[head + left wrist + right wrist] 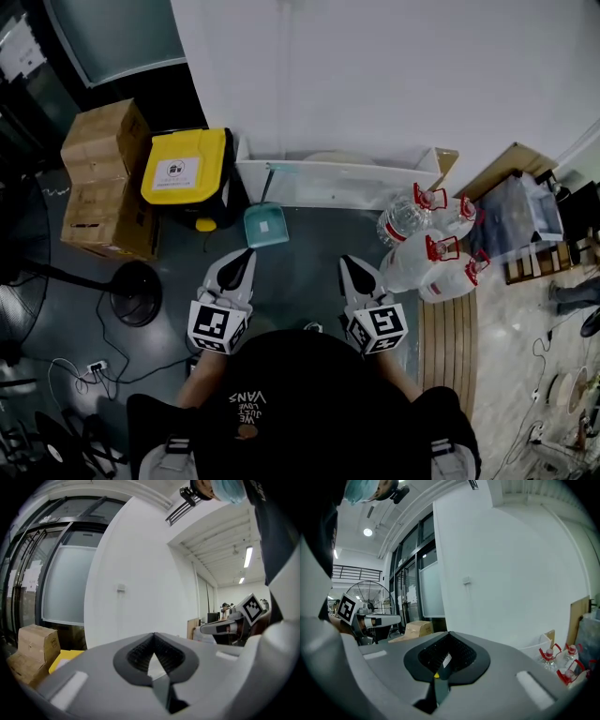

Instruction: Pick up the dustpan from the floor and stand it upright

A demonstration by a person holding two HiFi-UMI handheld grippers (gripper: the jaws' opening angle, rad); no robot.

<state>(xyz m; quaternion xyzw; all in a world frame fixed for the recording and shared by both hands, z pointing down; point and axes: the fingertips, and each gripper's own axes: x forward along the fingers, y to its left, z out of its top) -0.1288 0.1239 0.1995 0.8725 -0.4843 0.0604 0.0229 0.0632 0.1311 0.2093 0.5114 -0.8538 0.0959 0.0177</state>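
White wall [375,66] is filling the top of the head view; dark grey floor [300,281] is running below it.

Stacked cardboard boxes [105,178] are sitting at the left; a black bin with a yellow lid [185,167] is standing just beside them.

A long white trough [356,180] is lying along the foot of the wall, its left end next to the bin.

A cluster of clear water bottles [429,246] with red caps is lying on the floor at the trough's right end; a slatted wooden board [448,342] is lying just below them in the frame.

A black fan [131,292] is standing on its round base at the left, below the boxes.

Dustpan [265,225]: teal; the pan is resting on the floor just right of the bin and in front of the trough's left end; the thin handle is running up-frame to the trough's edge. From above I cannot tell whether it is leaning or lying flat.

Left tongs [247,256]: pointing toward the dustpan, near it but apart; in the left gripper view the jaws are pressing together with nothing between them.

Right tongs [345,263]: being held alongside, further right, pointing at bare floor before the trough; in the right gripper view the jaws are meeting, empty.
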